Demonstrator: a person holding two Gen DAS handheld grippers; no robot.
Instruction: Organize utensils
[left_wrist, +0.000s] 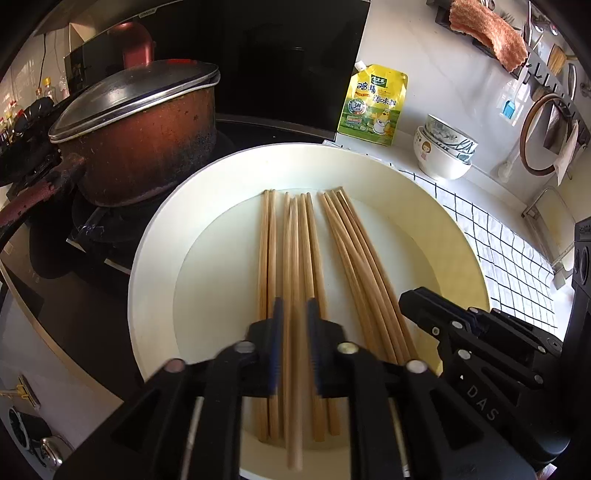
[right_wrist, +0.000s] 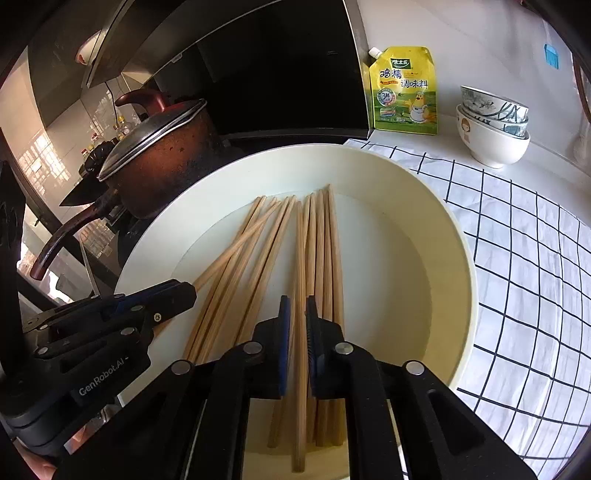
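Meanwhile, both grippers hung over the cream basin (left_wrist: 155, 280) whose floor held the wooden chopsticks (left_wrist: 295, 236), the left gripper (left_wrist: 295, 314) slightly parted around a blurred stick, the right gripper (right_wrist: 298, 314) at three o'clock narrowly straddling one chopstick (right_wrist: 301, 369).

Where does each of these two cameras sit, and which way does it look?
Left wrist view: on the left gripper, looking down along its fingers at chopsticks in a cream basin; the right gripper shows at right.
Right wrist view: on the right gripper, looking down likewise; the left gripper shows at left.
Shared: basin, chopsticks, lidded pot, yellow pouch, stacked bowls.
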